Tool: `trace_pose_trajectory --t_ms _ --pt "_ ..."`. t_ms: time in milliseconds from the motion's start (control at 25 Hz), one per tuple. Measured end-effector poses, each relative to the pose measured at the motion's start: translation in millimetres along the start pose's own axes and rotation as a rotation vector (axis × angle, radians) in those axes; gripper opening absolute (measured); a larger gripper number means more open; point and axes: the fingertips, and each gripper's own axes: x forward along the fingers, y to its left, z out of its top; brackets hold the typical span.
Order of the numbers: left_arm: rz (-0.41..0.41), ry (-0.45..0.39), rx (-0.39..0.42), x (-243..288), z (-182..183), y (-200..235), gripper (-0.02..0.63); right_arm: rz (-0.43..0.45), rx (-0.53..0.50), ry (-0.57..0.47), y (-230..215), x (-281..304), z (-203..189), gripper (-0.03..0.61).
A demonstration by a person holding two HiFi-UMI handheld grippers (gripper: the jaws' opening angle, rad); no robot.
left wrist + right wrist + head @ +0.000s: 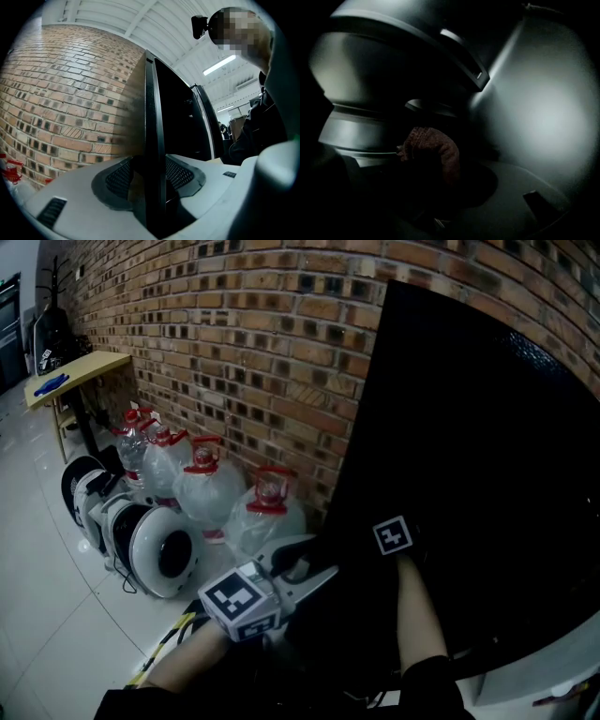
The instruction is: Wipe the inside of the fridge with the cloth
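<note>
Wall (234,334): red-brown brick, filling the top and left of the head view; it also fills the left side of the left gripper view.
Floor (37,615): glossy pale tiles, lower left of the head view.
Ceiling (117,18): white and ribbed with a strip light, across the top of the left gripper view.
Door (469,474): the fridge's black door, open, filling the right half of the head view. In the left gripper view it shows edge-on as a tall dark slab in mid frame.
Fridge (534,103): the inside is dim, with smooth pale grey walls and moulded ledges at the upper left of the right gripper view.
Jugs (206,493): clear water jugs with red caps, in a row along the foot of the wall, left of centre.
Round units (150,549): white with dark centres, on the floor in front of the jugs.
Table (80,371): light wood, upper left, against the wall.
Left gripper (152,176): jaws clamped on the door's edge, one pad on each side.
Right gripper (440,183): inside the fridge, jaws pinching the cloth.
Cloth (433,150): reddish-brown, knitted texture, bunched into a curled lump that sticks out past the jaws, mid frame, in front of the ledges. Whether it touches a wall I cannot tell.
</note>
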Motion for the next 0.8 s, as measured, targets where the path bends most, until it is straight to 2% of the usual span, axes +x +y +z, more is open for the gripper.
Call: trace_pose_trajectory --t_ms 120,200,360,520,640,800 --pt "-0.006 0.004 0.011 1 -3 0 0.215 -0.029 0.012 -0.008 -9 -6 -1 0.081" --pt "-0.012 0.000 0.019 2 -5 1 0.215 -0.021 0.067 -0.041 -14 -17 -2 0.080" --pt "0.002 -0.016 0.012 -3 -3 4 0.215 0.073 0.280 -0.198 -9 -56 -1 0.080" --pt "0.023 -0.016 -0.008 -1 -1 3 0.213 0.121 0.427 -0.367 -9 -109 -8 0.080" --pt "0.056 -0.018 -0.007 -3 -3 2 0.210 0.116 0.504 -0.490 0 -159 -8 0.080" --pt "0.083 -0.024 -0.014 -2 -2 1 0.207 0.108 0.555 -0.602 5 -219 -9 0.080"
